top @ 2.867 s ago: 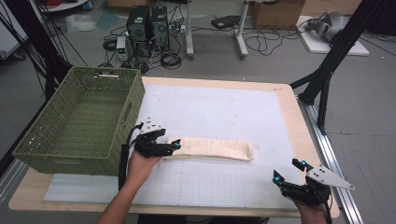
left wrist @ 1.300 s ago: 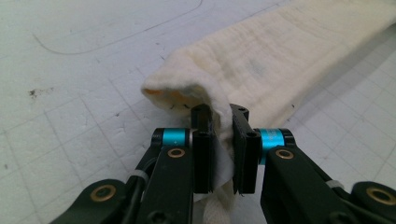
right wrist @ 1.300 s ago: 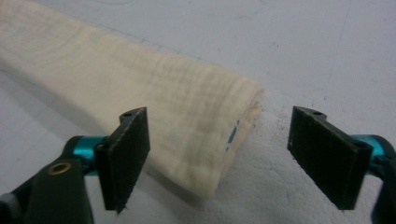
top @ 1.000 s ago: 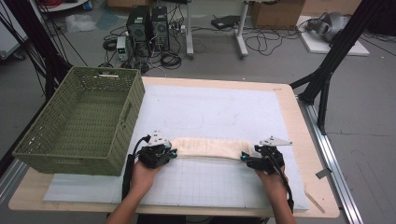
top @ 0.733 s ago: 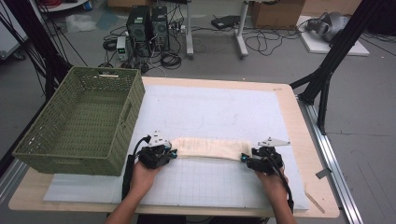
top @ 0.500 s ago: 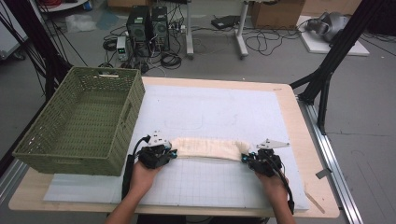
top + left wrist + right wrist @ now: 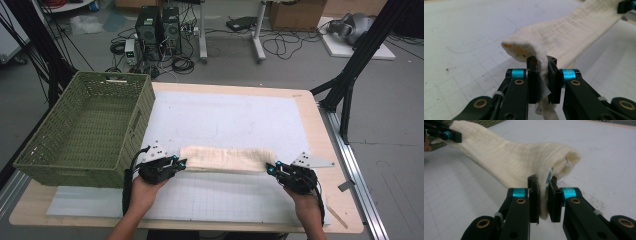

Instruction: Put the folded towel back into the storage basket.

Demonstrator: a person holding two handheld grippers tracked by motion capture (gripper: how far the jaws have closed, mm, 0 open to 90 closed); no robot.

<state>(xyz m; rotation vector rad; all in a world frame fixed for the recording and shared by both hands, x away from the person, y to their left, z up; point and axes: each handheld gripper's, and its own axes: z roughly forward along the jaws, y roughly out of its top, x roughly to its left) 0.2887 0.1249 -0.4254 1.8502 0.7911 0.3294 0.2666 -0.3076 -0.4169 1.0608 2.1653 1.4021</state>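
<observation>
A folded cream cloth (image 7: 227,158) lies stretched left to right near the front of the white gridded mat (image 7: 225,120). My left gripper (image 7: 179,162) is shut on its left end, and my right gripper (image 7: 270,168) is shut on its right end. In the left gripper view the cloth (image 7: 564,37) is pinched between the black jaws of the left gripper (image 7: 542,65), with a small white tag at the pinch. In the right gripper view the cloth (image 7: 511,160) runs off to the upper left from the right gripper (image 7: 542,183), whose jaws clamp its edge.
A green woven basket (image 7: 85,130) stands on the table's left side, close to my left hand. The wooden table edge (image 7: 332,165) runs along the right. Black frame legs (image 7: 350,75), cables and computer boxes (image 7: 157,22) stand on the floor beyond.
My right gripper came in from the front right corner to the cloth's right end and shut on it. The left gripper kept its grip at the left end.
</observation>
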